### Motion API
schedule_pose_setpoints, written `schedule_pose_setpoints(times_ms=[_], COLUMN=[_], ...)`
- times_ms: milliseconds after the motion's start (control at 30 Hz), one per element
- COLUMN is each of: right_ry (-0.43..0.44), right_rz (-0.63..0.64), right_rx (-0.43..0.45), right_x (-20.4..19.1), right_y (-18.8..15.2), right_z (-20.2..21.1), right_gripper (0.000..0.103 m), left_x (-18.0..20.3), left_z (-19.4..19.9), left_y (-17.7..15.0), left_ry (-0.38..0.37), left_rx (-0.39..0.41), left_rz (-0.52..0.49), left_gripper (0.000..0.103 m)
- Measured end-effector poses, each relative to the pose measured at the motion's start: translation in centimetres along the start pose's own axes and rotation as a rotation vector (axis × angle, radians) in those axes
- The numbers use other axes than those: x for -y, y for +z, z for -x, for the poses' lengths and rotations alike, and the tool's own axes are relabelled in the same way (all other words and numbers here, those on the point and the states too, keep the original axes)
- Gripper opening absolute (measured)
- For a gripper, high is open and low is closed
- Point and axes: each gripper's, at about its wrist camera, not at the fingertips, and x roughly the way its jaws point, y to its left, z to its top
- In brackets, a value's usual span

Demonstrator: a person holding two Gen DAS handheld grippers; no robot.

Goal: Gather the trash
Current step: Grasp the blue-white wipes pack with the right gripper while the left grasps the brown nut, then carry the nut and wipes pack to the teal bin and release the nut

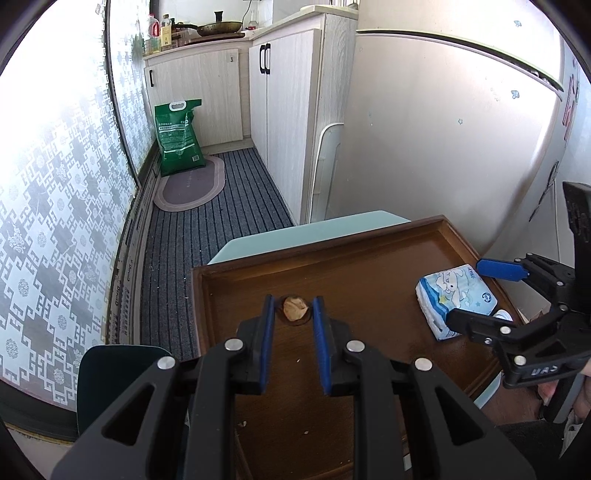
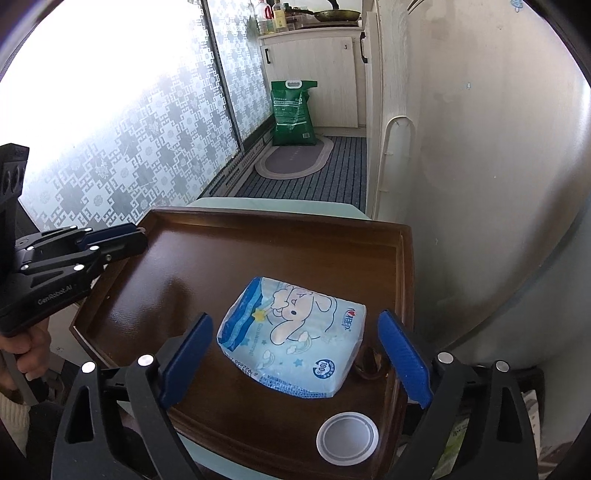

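A crumpled tan scrap [image 1: 294, 308] is lying near the wooden worktop's [image 1: 369, 258] left rim, between the gaping left tongs [image 1: 293, 310]. The right tongs [image 2: 295, 330] are standing wide around the tissue pack [image 2: 291, 341], its length running across the gap.

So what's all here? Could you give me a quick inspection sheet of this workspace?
Surface: brown wooden tray, raised rim, a few crumbs.
Job's things: crumpled paper scrap between the left claw's fingers, resting on the tray.
Clutter: tissue pack; white lid; small brown piece beside the pack, unclear.
Grippers: left claw open around the scrap; right claw open, astride the tissue pack.
Cables: nothing seen.
Surroundings: green sack, oval mat, cabinets, frying pan.
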Motion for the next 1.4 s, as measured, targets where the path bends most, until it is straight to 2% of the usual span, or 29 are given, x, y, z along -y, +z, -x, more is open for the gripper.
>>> schedule_pose_setpoints(times_ms=[467,600,767,1067,1400], right_ry=[-0.080,-0.072,-0.071,-0.020,0.056], right_rz=[0.064,0.073,0.084,0.112,0.172], right_rx=[-0.051,-0.044,-0.034,0.012,0.046], right_x=[-2.4,-2.9,-3.6,-6.3,-11.4], right_y=[0.1,0.3,0.5,1.7,3.2], right_z=[-2.4,-2.3,-2.3,-1.1,-0.4], right_gripper=[0.091,0.078,0.073,0.073,0.073], left_x=[-1.3,-1.9,-2.8,-5.3,-9.3], left_z=[1.8,2.4,3.2,4.7,6.3], left_y=[-0.4,-0.5,-0.8,-1.7,-3.5], left_ry=[-0.014,-0.015,-0.011,0.011,0.037], left_rx=[0.028,0.036,0.046,0.060,0.058], left_rz=[0.012,0.019,0.028,0.063,0.120], left_gripper=[0.022,0.022,0.022,0.022,0.022])
